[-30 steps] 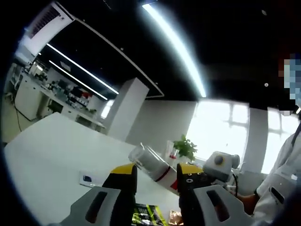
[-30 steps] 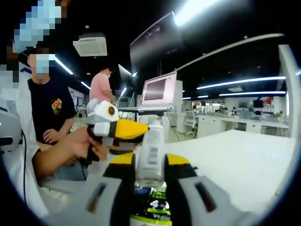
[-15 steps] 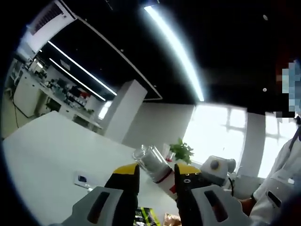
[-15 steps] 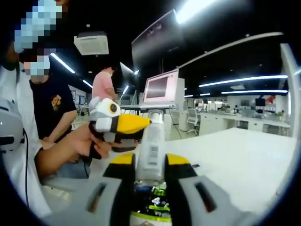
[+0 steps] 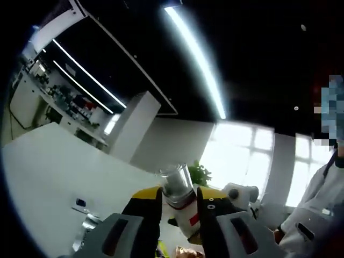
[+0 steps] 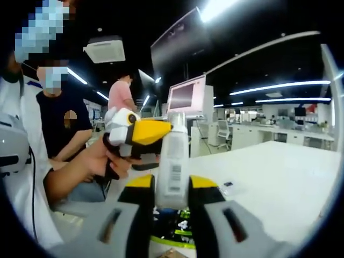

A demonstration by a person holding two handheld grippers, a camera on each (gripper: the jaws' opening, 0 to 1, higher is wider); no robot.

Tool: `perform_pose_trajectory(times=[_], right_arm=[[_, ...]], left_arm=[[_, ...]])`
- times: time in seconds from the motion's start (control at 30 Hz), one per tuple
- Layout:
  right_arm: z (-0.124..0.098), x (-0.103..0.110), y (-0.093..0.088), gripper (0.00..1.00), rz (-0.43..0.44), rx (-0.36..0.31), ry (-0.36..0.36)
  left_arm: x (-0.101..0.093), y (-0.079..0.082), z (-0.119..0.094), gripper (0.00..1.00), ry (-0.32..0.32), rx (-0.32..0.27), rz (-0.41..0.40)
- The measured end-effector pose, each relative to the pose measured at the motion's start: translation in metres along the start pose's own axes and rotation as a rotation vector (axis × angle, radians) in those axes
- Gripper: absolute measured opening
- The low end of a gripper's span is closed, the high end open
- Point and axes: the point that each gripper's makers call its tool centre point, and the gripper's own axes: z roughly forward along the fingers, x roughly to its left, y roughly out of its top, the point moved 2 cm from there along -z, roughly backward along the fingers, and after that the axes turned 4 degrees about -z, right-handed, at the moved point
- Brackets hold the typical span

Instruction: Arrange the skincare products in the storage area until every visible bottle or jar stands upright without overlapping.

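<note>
Centrally, the right gripper (image 6: 171, 185) clamps a smooth white plastic bottle (image 6: 172, 167) pointing up-frame; the left gripper (image 5: 179, 194) touches its clear cap (image 5: 175, 179).

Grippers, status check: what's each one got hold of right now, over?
Left gripper shut on clear-capped bottle, tilted. Right gripper shut on white bottle, upright. Both raised above white table. Nothing in the way, over.

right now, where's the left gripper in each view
Left gripper view: the left gripper has its own jaws rising at bottom centre, shut on a clear-capped bottle.
Right gripper view: left of centre, held in a person's hand, yellow jaws pointing toward the white bottle.
Shared landmark: the white table.
</note>
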Motion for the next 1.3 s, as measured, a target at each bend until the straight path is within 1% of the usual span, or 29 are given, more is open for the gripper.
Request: perform_pose_trajectory(times=[0.1,0.3,0.43,0.6,0.7,0.8,0.93,1.03,1.1,1.17,1.3], right_arm=[[0.0,0.001,-0.002,0.23,0.01,0.008,0.01],[0.002,0.001,-0.006,0.23,0.004,0.026,0.008],[0.002,0.0,-0.009,0.23,-0.001,0.038,0.006],[0.003,0.0,-0.011,0.23,-0.005,0.048,0.006],[0.004,0.0,-0.015,0.23,-0.013,0.075,0.007],[0.005,-0.001,-0.017,0.23,-0.016,0.085,0.005],[0.005,-0.004,-0.02,0.23,-0.044,0.1,-0.019],[0.005,-0.007,-0.019,0.24,-0.065,0.096,-0.042],[0.005,-0.009,-0.019,0.24,-0.09,0.107,-0.065],[0.006,-0.012,-0.018,0.24,-0.116,0.103,-0.084],[0.002,-0.011,-0.015,0.24,-0.135,0.099,-0.102]], left_arm=[[-0.004,0.0,0.001,0.24,-0.016,-0.002,-0.018],[-0.006,0.001,0.003,0.22,-0.021,-0.007,-0.05],[-0.006,-0.001,0.004,0.22,-0.009,0.008,-0.032],[-0.006,-0.001,0.004,0.22,0.0,0.018,-0.034],[-0.006,-0.002,0.004,0.22,0.005,0.031,-0.024],[-0.007,-0.003,0.005,0.22,0.015,0.041,-0.009],[-0.007,-0.004,0.007,0.21,0.052,0.054,0.015],[-0.009,-0.003,0.008,0.21,0.066,0.051,0.047],[-0.008,-0.004,0.008,0.21,0.076,0.054,0.057],[-0.007,-0.003,0.007,0.21,0.086,0.051,0.064],[-0.009,-0.001,0.007,0.21,0.095,0.039,0.074]])
